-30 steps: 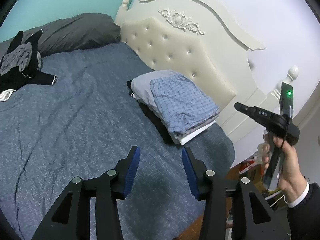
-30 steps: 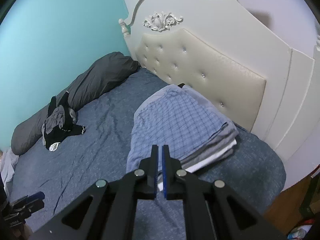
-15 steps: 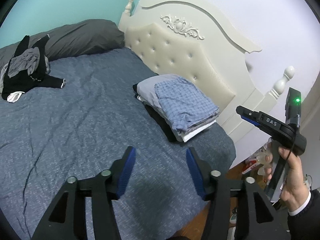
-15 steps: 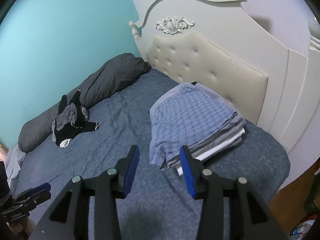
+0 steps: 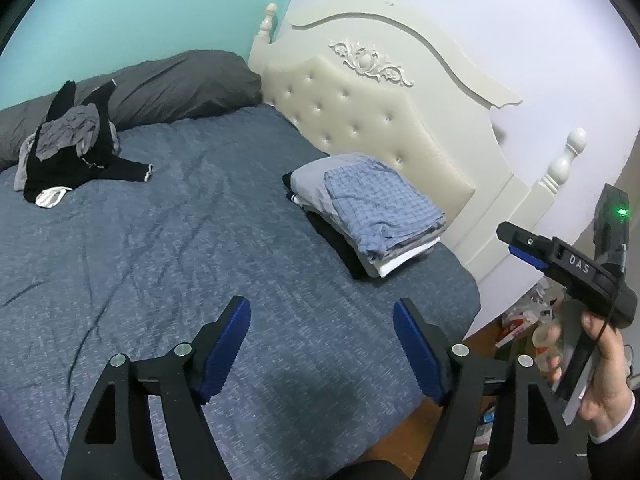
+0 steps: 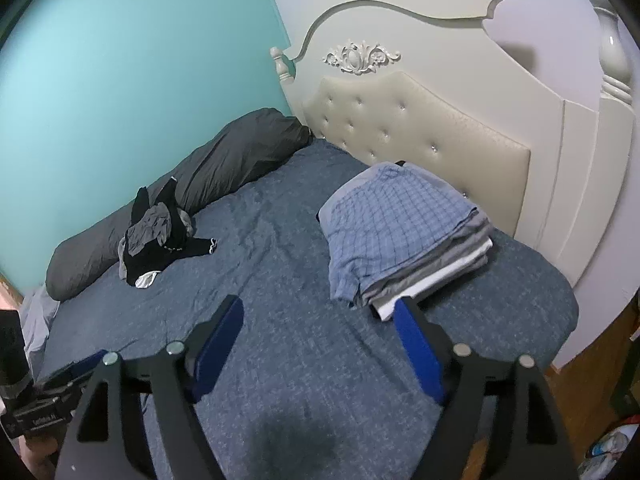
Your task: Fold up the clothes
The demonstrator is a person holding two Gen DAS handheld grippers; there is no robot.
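The left gripper (image 5: 322, 344) is held above the near part of the bed (image 5: 160, 280), its blue-padded fingers (image 5: 226, 344) spread wide and released, with nothing between them. The right gripper (image 6: 320, 344) is likewise held over the blue bedspread with its fingers (image 6: 418, 354) parted and empty; in the left wrist view it is seen out past the bed's right edge, gripped by a hand (image 5: 600, 376) in a dark sleeve.

A broad stretch of bare, lightly creased bedspread is seen ahead of both grippers, giving open room in the middle of the bed. The mattress's rounded near corner (image 6: 560, 312) is bounded on the right by wooden floor (image 6: 580, 400), where some small clutter is seen but cannot be made out.

Further on, a stack of folded clothes (image 6: 404, 236) is set near the right edge of the bed, just before the headboard, with a blue checked garment (image 5: 380, 204) on top and grey, white and black layers beneath. Well apart from it, toward the far left, an unfolded heap of black and grey clothes (image 5: 72, 148) is found lying partly against a long dark grey pillow (image 5: 172, 84).

The far side is closed off by the cream tufted headboard (image 5: 360, 120) and a turquoise wall (image 6: 120, 80). No containers are seen.
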